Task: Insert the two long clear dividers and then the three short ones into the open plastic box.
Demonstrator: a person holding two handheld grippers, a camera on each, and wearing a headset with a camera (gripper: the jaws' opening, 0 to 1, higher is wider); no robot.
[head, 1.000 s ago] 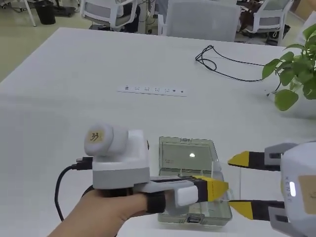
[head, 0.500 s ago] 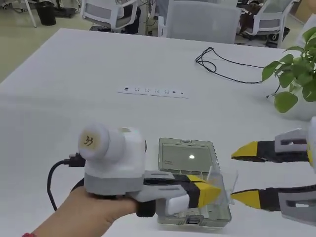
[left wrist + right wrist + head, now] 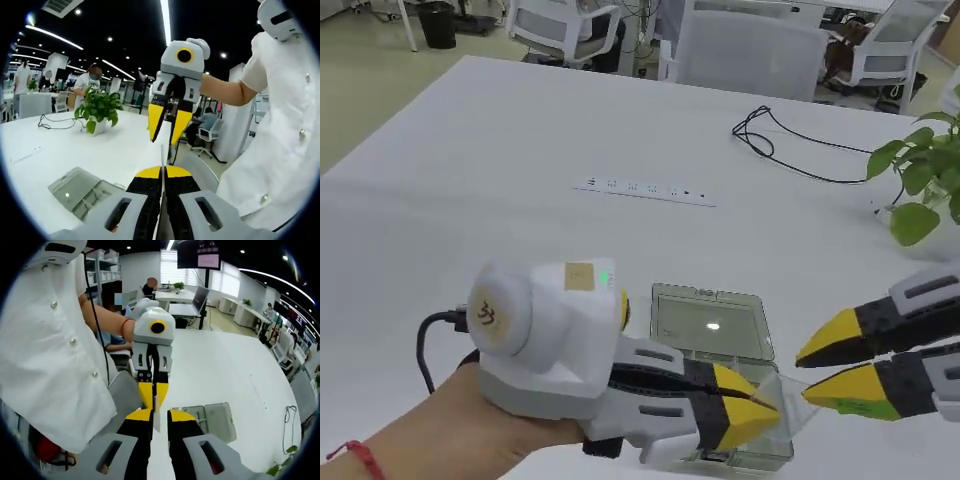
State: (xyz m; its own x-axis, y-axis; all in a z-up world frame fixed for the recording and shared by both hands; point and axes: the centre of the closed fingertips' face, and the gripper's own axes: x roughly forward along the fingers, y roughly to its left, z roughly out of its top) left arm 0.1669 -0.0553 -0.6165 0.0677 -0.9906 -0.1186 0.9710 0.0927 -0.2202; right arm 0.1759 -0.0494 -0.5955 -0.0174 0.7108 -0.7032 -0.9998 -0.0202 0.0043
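Left gripper [image 3: 760, 405]: jaws pressed together on a clear divider [image 3: 788, 398]; the left gripper view shows the sheet edge-on, rising from between the closed tips. Whether it is a long or a short piece I cannot tell.

Right gripper [image 3: 801, 377]: at 3 o'clock of the left gripper's tips, jaws narrowly apart either side of the divider's free edge. Contact cannot be judged.

Open plastic box [image 3: 710, 325]: on the white table [image 3: 500, 180], lid laid flat, base partly hidden under the left gripper. Divider is held above the base's 3 o'clock side.

Power strip [image 3: 645, 189] at 12 o'clock of the box; potted plant [image 3: 920, 185] at 2 o'clock.
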